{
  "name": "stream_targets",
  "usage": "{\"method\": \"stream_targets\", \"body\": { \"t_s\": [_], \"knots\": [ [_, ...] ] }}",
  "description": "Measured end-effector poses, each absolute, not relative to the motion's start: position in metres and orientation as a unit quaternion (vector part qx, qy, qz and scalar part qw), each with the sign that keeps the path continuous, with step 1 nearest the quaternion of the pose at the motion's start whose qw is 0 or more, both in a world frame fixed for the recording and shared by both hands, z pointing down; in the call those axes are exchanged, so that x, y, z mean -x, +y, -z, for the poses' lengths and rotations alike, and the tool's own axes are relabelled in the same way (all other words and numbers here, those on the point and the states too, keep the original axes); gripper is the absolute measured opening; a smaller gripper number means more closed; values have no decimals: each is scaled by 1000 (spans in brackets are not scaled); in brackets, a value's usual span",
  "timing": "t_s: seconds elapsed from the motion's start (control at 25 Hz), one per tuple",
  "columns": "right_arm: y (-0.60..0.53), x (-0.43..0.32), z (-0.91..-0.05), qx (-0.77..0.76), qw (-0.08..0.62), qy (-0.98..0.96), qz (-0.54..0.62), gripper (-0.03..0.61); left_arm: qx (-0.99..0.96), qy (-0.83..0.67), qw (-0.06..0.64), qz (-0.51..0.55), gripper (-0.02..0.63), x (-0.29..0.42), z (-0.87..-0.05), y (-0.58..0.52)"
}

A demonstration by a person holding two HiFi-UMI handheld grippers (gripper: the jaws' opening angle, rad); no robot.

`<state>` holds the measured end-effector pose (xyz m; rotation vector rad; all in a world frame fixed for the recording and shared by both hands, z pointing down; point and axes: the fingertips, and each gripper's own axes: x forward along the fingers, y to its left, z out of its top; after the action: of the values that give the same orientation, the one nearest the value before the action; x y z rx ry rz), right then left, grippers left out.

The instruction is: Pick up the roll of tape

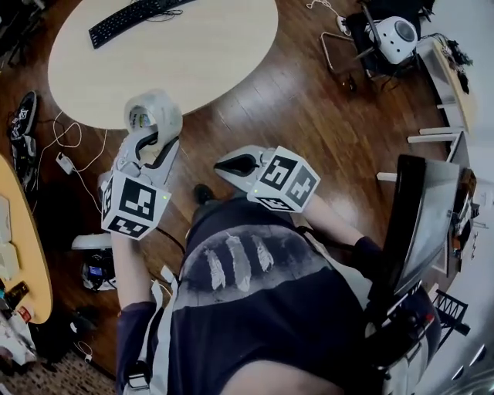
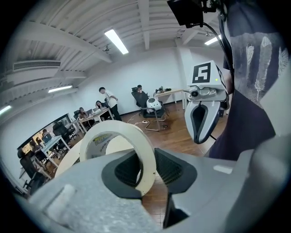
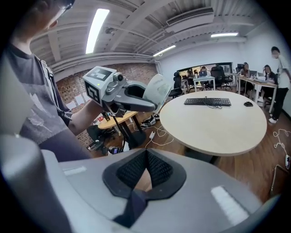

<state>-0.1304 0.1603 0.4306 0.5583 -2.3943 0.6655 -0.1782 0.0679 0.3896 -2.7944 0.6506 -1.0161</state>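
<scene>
The roll of tape (image 1: 153, 113) is cream-coloured with a printed core, and it is held in the air off the table's near edge. My left gripper (image 1: 151, 133) is shut on it; in the left gripper view the ribbed pads (image 2: 172, 169) pinch the wall of the tape (image 2: 128, 142), which stands upright between them. My right gripper (image 1: 234, 164) hovers to its right over the wood floor, shut with nothing in it. In the right gripper view the right gripper's (image 3: 145, 172) pads meet, and the left gripper (image 3: 122, 94) with the tape (image 3: 158, 93) shows ahead on the left.
A round beige table (image 1: 202, 54) with a black keyboard (image 1: 130, 18) lies ahead. Cables and a charger (image 1: 65, 163) trail on the floor at the left. A dark monitor (image 1: 421, 220) stands at the right. A white device (image 1: 397, 35) sits at the far right. People sit at desks (image 2: 102, 111) beyond.
</scene>
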Motion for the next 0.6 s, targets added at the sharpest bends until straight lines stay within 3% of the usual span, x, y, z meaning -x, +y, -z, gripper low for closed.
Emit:
{"method": "stream_targets", "body": {
  "t_s": [0.6],
  "knots": [
    [201, 14, -430, -240, 244, -902, -263, 5, 915, 171, 78, 356, 94, 44, -363, 110]
  ]
}}
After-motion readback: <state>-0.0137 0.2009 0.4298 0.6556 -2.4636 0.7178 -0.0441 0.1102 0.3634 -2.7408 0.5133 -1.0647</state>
